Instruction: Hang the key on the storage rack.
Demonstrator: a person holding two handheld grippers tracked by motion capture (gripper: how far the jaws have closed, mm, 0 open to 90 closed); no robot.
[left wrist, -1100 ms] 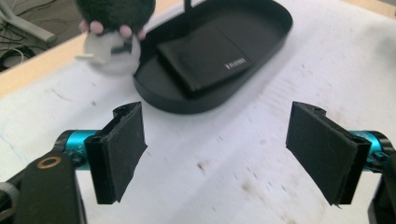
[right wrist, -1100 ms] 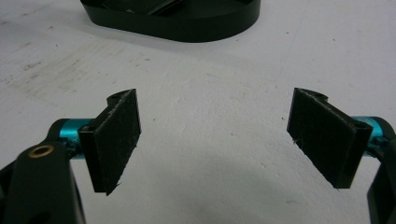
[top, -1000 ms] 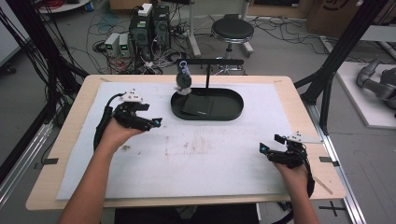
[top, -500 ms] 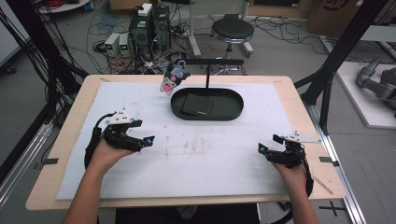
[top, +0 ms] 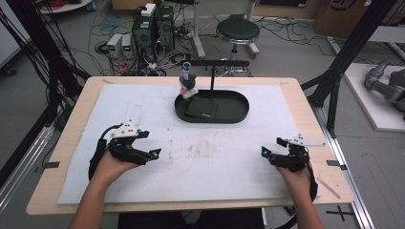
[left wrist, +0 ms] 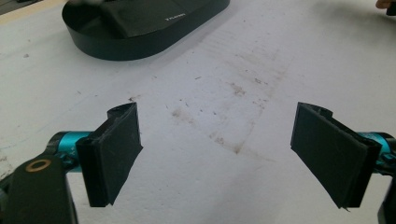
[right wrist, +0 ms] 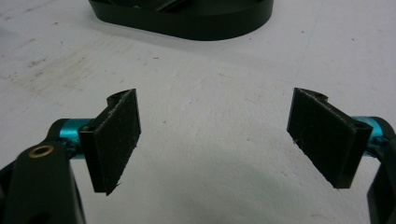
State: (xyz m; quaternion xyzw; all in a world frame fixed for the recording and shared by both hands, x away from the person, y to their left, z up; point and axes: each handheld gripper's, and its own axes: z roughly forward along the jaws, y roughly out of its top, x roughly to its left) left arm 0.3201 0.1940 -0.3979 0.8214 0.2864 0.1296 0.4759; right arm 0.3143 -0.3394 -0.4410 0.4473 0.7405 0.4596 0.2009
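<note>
A black oval tray (top: 213, 120) lies at the far middle of the white mat (top: 215, 167), with a flat dark pad (top: 206, 109) inside it. Behind it a black stand (top: 212, 76) carries a bar, and a small grey and pink toy (top: 187, 84) hangs from that bar over the tray's left end. My left gripper (top: 149, 144) rests open on the mat at the near left, its fingers wide apart over bare stained mat (left wrist: 233, 140), with the tray (left wrist: 140, 44) ahead. At the near right my right gripper (top: 272, 147) is open and holds nothing, with the tray (right wrist: 196, 29) far ahead.
The mat covers most of a wooden table (top: 47, 202). Black frame posts (top: 334, 90) stand off the table's right side, and cables (top: 52, 81) hang at its left. A stool (top: 235, 31) and computers (top: 155, 26) sit on the floor beyond.
My left gripper has drawn back from the far left toward the near edge and slightly right. The hanging toy swung left and has come back. The right gripper has stayed put.
</note>
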